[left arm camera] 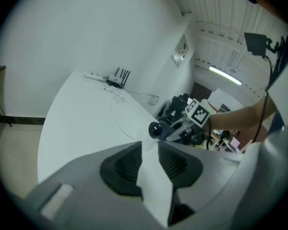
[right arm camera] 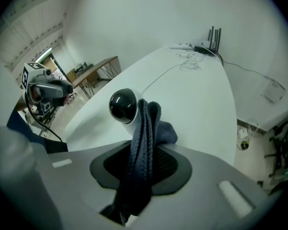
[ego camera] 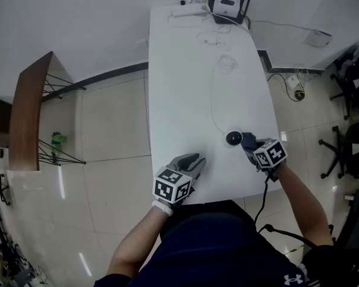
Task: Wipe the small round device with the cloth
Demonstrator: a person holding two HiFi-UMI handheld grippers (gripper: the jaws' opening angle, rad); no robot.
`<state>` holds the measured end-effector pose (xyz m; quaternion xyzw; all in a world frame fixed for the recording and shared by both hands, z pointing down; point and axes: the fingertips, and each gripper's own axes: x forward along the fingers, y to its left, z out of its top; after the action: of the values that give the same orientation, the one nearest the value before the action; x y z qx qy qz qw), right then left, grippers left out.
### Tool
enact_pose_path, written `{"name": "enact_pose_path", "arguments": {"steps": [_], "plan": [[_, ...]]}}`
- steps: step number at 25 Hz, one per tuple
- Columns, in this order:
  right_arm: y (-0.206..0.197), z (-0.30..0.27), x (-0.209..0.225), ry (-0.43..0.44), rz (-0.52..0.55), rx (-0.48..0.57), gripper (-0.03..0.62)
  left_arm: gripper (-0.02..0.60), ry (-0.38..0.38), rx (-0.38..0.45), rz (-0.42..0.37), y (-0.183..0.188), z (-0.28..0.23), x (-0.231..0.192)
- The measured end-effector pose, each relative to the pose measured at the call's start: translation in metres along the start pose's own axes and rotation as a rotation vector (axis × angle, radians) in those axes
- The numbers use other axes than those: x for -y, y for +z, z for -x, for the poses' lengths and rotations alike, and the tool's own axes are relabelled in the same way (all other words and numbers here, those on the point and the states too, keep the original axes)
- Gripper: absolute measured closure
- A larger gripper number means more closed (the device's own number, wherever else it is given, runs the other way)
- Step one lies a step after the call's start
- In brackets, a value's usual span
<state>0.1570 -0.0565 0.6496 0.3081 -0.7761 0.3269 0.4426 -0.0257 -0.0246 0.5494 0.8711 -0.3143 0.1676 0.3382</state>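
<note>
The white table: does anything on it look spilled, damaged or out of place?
Nothing stands out. The small round device stands upright near the table's right edge, its cable trails loosely to the far end, and the cloth in the right claw is beside it.

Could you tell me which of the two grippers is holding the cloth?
The right gripper: a dark blue cloth is pinched between its jaws; the left gripper has none.

We see a white counter (ego camera: 179,88) carrying a black-antenna router (ego camera: 229,6) and a power strip (ego camera: 188,9) at its far end. A wooden table (ego camera: 29,109) stands left, and office chairs (ego camera: 352,151) stand right.
</note>
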Motion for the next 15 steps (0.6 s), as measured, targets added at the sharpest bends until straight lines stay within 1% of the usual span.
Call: {"name": "enact_pose_path", "arguments": {"steps": [5, 7, 9, 11, 13, 15], "plan": [[-0.011, -0.008, -0.045, 0.093, -0.274, 0.112, 0.491, 0.476, -0.078, -0.044, -0.044, 0.004, -0.015, 0.013], [-0.010, -0.014, -0.068, 0.136, -0.357, 0.139, 0.491, 0.476, -0.097, -0.051, -0.055, 0.004, -0.015, 0.019], [-0.001, -0.023, -0.090, 0.172, -0.392, 0.167, 0.491, 0.476, -0.102, -0.050, -0.056, 0.004, -0.013, 0.021], [0.015, -0.033, -0.103, 0.183, -0.403, 0.199, 0.491, 0.476, -0.098, -0.046, -0.051, 0.004, -0.010, 0.018], [0.030, -0.044, -0.106, 0.161, -0.421, 0.228, 0.491, 0.476, -0.089, -0.046, -0.042, 0.002, -0.005, 0.014], [0.039, -0.053, -0.105, 0.135, -0.461, 0.247, 0.491, 0.476, -0.077, -0.048, -0.032, -0.002, -0.001, 0.009]]}}
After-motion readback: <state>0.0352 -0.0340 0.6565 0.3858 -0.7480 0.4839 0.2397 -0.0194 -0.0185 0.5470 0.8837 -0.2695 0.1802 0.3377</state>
